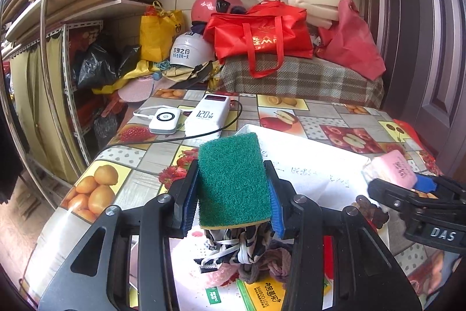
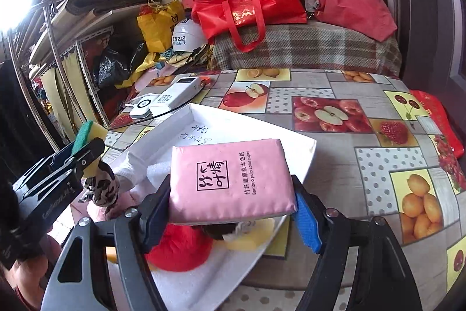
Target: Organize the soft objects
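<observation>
My left gripper (image 1: 231, 168) is shut on a green scouring sponge (image 1: 233, 182) with a yellow underside, held up over the white foam tray (image 1: 305, 153). My right gripper (image 2: 230, 194) is shut on a pink tissue pack (image 2: 230, 182), also above the tray (image 2: 253, 124). Each gripper shows in the other's view: the left one (image 2: 84, 147) with the sponge (image 2: 87, 133) at the left edge, the right one (image 1: 407, 185) with the pink pack (image 1: 393, 168) at the right. A black-and-white patterned cloth (image 1: 233, 247), a red soft item (image 2: 180, 249) and a yellow sponge (image 2: 247, 238) lie in the tray.
The fruit-print tablecloth (image 2: 364, 136) covers the table. Two white power banks (image 1: 206, 115) with a black cable sit at its far left. Behind it are red bags (image 1: 262, 34), helmets (image 1: 189, 48) and foam pieces (image 1: 317, 2). A metal shelf (image 1: 58, 63) stands left, a door (image 1: 422, 48) right.
</observation>
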Demonstrator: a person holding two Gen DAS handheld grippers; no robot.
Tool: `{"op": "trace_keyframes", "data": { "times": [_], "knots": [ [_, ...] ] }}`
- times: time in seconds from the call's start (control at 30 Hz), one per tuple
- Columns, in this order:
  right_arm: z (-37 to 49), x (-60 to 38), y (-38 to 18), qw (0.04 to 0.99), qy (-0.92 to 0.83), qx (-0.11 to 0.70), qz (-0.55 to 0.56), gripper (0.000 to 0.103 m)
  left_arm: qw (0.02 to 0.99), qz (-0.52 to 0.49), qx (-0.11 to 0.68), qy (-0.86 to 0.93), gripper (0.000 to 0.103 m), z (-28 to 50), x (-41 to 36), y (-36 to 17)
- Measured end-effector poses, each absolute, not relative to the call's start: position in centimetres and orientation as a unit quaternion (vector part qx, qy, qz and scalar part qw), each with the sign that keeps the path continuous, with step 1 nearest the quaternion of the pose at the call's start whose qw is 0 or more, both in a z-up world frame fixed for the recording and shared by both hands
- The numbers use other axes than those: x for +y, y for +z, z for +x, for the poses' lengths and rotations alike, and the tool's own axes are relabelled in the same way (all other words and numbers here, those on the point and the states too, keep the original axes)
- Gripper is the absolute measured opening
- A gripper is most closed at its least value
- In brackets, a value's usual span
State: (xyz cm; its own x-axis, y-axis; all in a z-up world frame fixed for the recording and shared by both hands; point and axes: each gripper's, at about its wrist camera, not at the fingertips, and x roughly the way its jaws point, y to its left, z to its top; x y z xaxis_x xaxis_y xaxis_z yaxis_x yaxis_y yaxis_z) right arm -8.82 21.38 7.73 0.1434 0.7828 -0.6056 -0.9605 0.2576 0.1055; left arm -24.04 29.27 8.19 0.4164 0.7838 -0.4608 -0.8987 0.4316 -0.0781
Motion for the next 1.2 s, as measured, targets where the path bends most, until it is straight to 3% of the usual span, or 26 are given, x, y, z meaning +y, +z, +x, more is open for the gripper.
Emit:
{"op": "trace_keyframes", "data": {
  "times": [0.1, 0.2, 0.23, 0.27, 0.3, 0.87, 1.2],
  "knots": [
    [-9.4, 23.2, 6.8, 0.736, 0.587, 0.289, -0.172, 0.077, 0.829, -0.160, 0.181, 0.505, 0.042, -23.9, 29.3, 8.2],
    [-10.2, 23.4, 6.3, 0.736, 0.590, 0.278, -0.179, 0.090, 0.826, -0.168, 0.176, 0.508, 0.054, -24.0, 29.3, 8.2],
    [-10.4, 23.3, 6.3, 0.740, 0.588, 0.270, -0.184, 0.101, 0.824, -0.168, 0.174, 0.513, 0.078, -24.0, 29.3, 8.3],
    [-10.7, 23.1, 6.2, 0.744, 0.585, 0.262, -0.187, 0.103, 0.822, -0.165, 0.168, 0.518, 0.097, -24.2, 29.2, 8.3],
    [-10.8, 22.9, 6.3, 0.748, 0.583, 0.255, -0.188, 0.103, 0.821, -0.161, 0.162, 0.523, 0.103, -24.3, 29.1, 8.4],
    [-11.4, 21.1, 7.0, 0.761, 0.573, 0.235, -0.191, 0.103, 0.826, -0.155, 0.158, 0.518, 0.103, -24.0, 28.5, 8.4],
    [-9.5, 14.0, 7.5, 0.759, 0.600, 0.227, -0.106, 0.103, 0.847, -0.157, 0.168, 0.479, 0.103, -22.7, 25.1, 8.9]
  ]
}}
